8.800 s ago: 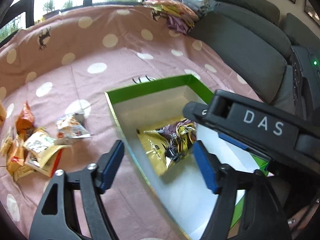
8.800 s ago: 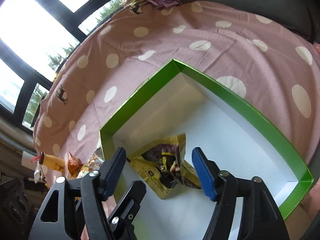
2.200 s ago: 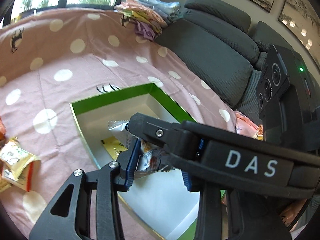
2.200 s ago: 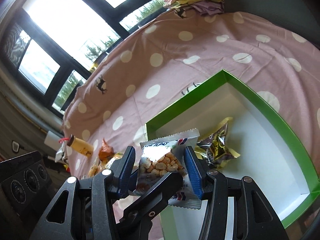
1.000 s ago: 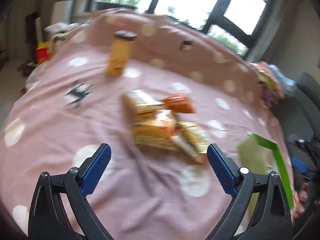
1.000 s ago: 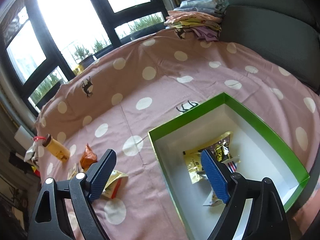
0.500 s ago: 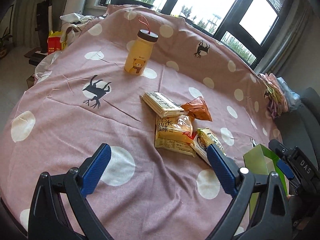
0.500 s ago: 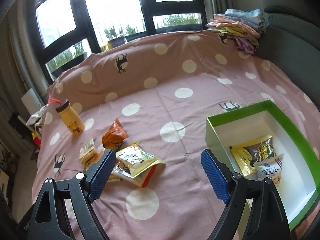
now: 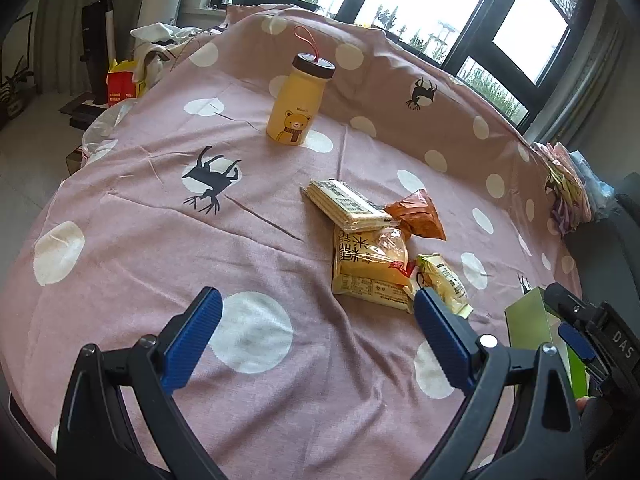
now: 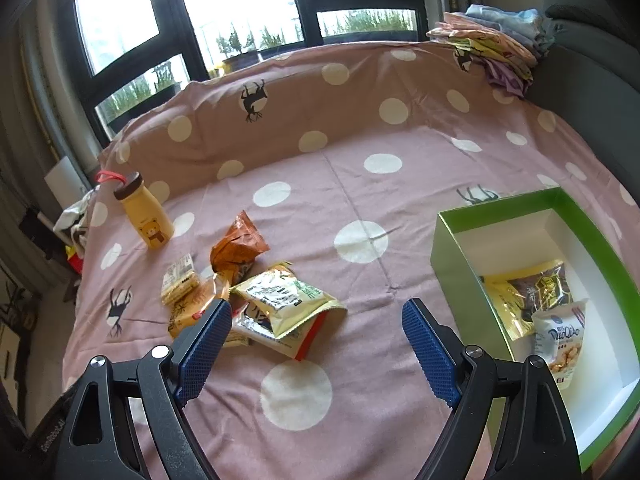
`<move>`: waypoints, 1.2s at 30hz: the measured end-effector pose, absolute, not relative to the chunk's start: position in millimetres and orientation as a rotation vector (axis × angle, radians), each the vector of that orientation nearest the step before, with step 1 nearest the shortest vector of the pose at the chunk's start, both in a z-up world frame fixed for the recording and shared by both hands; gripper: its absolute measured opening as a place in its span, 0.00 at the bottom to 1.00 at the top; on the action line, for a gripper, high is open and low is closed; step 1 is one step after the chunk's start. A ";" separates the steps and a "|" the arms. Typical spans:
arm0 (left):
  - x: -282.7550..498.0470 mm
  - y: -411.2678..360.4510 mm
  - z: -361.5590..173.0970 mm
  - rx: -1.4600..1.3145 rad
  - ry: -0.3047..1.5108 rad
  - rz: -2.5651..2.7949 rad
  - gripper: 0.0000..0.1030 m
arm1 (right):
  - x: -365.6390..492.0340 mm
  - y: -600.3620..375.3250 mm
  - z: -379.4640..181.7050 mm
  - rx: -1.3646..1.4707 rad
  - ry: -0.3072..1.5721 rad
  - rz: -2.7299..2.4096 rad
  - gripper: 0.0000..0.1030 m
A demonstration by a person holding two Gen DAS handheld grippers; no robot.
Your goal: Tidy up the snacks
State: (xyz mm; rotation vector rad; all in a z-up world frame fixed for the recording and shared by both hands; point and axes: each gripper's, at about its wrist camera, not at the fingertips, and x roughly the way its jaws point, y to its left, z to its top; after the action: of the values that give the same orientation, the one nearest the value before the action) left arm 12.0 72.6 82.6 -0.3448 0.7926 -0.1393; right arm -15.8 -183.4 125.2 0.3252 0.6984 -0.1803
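A heap of snack packets lies on the pink spotted cloth: a cracker pack (image 9: 347, 203), an orange bag (image 9: 419, 216), a yellow rice-cake bag (image 9: 370, 266) and a green-yellow packet (image 10: 282, 294). The green box (image 10: 454, 256) at the right holds a gold-and-brown packet (image 10: 528, 292) and a white peanut bag (image 10: 562, 340). My left gripper (image 9: 316, 336) is open and empty, short of the heap. My right gripper (image 10: 318, 348) is open and empty, above the cloth between heap and box. The right gripper's tip also shows at the edge of the left wrist view (image 9: 576, 320).
A yellow bear bottle (image 9: 298, 104) stands at the far side of the cloth. Folded clothes (image 10: 496, 46) lie at the far right corner beside a grey sofa (image 10: 588, 52). Windows run along the back. Clutter sits on the floor past the left edge (image 9: 124, 80).
Both grippers let go of the white peanut bag into the box, opened wide and drew back. The left one swung round to face the snack heap and has come slightly closer.
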 end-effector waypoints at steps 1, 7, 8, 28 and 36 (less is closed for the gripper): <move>12.7 73.4 81.5 -0.344 0.798 -0.132 0.94 | -16.4 -182.9 126.7 0.332 0.695 -0.159 0.85; 19.4 82.0 71.2 -0.344 0.854 -0.086 0.94 | -11.4 -173.7 129.0 0.325 0.717 -0.124 0.85; 20.8 85.7 68.8 -0.357 0.866 -0.084 0.94 | -9.8 -171.5 130.7 0.321 0.724 -0.114 0.85; 32.6 105.2 53.8 -0.373 0.981 0.016 0.94 | 161.0 -17.9 66.3 -0.290 0.929 0.128 0.85; 31.2 104.3 54.8 -0.367 0.980 0.019 0.94 | 176.2 -18.9 46.8 -0.275 0.937 0.150 0.85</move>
State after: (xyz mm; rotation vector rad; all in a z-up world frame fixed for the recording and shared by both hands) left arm 31.2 104.3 54.8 -0.3671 0.9801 0.0187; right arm 176.2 -18.9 46.8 -0.2753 0.9373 0.1503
